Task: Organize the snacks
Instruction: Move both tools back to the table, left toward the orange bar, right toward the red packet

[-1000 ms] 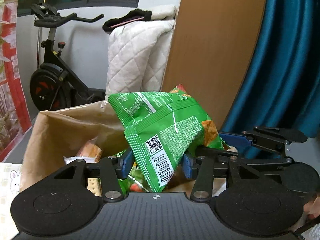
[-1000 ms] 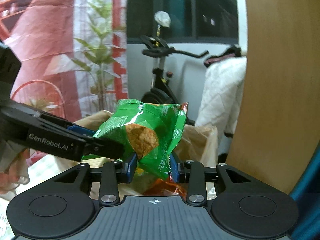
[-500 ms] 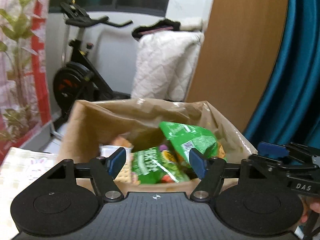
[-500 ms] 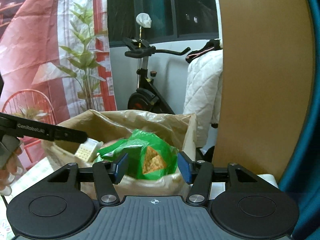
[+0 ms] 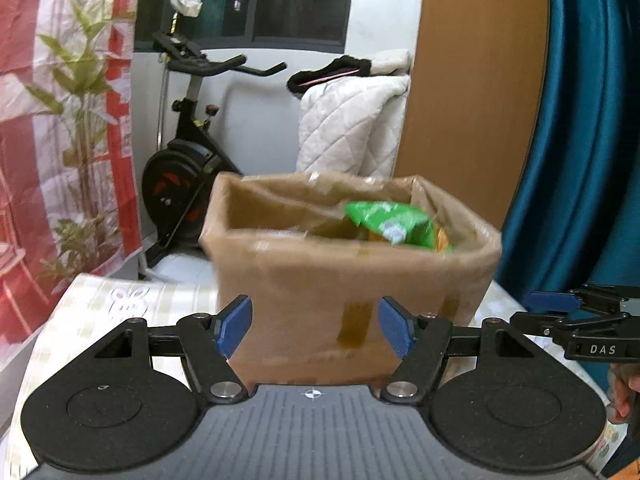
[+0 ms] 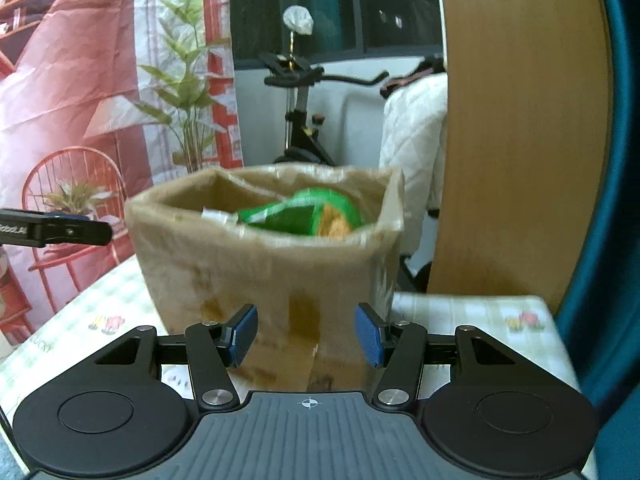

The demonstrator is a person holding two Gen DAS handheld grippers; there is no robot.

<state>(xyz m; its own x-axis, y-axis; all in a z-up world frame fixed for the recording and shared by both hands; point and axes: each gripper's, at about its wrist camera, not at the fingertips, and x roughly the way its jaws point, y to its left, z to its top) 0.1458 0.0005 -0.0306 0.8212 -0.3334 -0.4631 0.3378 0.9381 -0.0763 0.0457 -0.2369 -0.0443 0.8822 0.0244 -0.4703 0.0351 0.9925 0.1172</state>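
A brown cardboard box [image 5: 340, 288] [image 6: 260, 272] stands on the checked tablecloth [image 5: 120, 312]. A green snack bag [image 5: 392, 224] [image 6: 296, 216] lies inside it, poking above the rim among other packets. My left gripper [image 5: 315, 328] is open in front of the box, with nothing between its blue pads. My right gripper [image 6: 306, 334] is open too, a short way back from the box's front wall. Each gripper shows in the other's view: the right gripper [image 5: 560, 304] at the right edge, the left gripper [image 6: 72, 232] at the left.
Behind the table are an exercise bike [image 5: 188, 152], a white quilted blanket [image 5: 352, 124], a wooden panel [image 5: 472, 80] and a teal curtain [image 5: 580, 120]. A person's hand [image 5: 624, 392] shows at the right edge. The tablecloth [image 6: 480, 320] extends to either side of the box.
Both grippers let go of the green bag, which dropped into the box. Both then drew back from the box with their jaws apart, so the whole box now shows.
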